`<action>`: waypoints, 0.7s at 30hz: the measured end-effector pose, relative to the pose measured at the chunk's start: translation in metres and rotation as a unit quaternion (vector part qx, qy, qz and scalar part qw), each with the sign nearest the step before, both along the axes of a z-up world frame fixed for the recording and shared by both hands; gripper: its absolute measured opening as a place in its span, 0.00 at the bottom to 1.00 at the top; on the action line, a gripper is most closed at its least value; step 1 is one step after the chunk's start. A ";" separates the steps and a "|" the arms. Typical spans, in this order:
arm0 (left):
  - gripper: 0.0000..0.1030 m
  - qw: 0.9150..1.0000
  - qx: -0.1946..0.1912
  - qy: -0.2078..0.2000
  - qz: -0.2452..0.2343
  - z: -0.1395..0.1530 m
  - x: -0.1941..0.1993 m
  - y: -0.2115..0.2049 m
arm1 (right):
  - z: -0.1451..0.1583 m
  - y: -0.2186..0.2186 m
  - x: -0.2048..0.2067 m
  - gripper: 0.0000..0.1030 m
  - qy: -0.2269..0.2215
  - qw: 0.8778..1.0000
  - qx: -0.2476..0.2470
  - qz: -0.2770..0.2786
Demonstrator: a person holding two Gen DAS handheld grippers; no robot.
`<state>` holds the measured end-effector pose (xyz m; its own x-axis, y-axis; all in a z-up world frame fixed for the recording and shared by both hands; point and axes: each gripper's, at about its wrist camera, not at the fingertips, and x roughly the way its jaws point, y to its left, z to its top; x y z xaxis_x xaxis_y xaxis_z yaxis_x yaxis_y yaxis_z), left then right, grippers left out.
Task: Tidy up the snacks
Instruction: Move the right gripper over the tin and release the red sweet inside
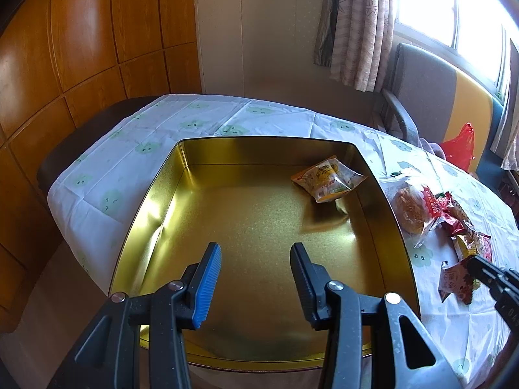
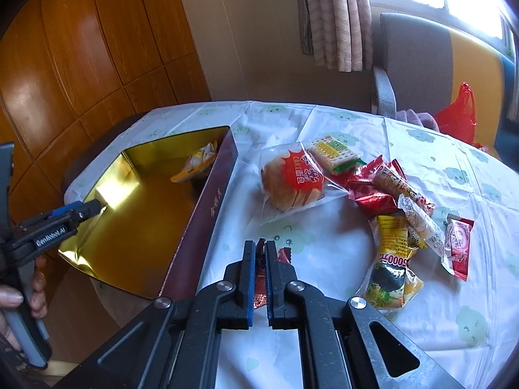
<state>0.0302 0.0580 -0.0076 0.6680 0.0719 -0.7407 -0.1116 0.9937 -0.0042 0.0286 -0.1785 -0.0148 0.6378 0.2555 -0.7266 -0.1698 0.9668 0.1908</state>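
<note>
The right gripper (image 2: 259, 249) is clenched on a small red packet (image 2: 259, 287), held above the tablecloth (image 2: 324, 249) just beside the gold tin (image 2: 136, 214). One yellow packet (image 1: 327, 180) lies in the tin's far corner. The other snacks (image 2: 392, 194), a bagged bun (image 2: 288, 178) among them, lie loose on the cloth. The left gripper (image 1: 256, 259) hangs over the tin, jaws apart, empty.

Worktop (image 2: 324, 253) under white cloud-print cloth carries a gold-lined rectangular metal tin (image 1: 253, 227) beside loose wrapped snack packets (image 2: 382, 191).
</note>
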 end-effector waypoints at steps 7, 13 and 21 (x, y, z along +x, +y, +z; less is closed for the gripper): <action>0.44 1.000 0.000 -0.007 0.005 0.004 0.000 0.002 | 0.031 0.004 0.003 0.05 -0.027 0.999 0.025 0.019; 0.44 1.000 -0.001 -0.011 0.020 0.008 0.000 0.012 | 0.058 0.044 0.018 0.05 -0.045 0.993 0.061 0.085; 0.44 1.000 -0.003 -0.005 0.024 0.003 0.000 0.020 | 0.030 0.086 0.050 0.08 0.001 0.993 0.062 0.100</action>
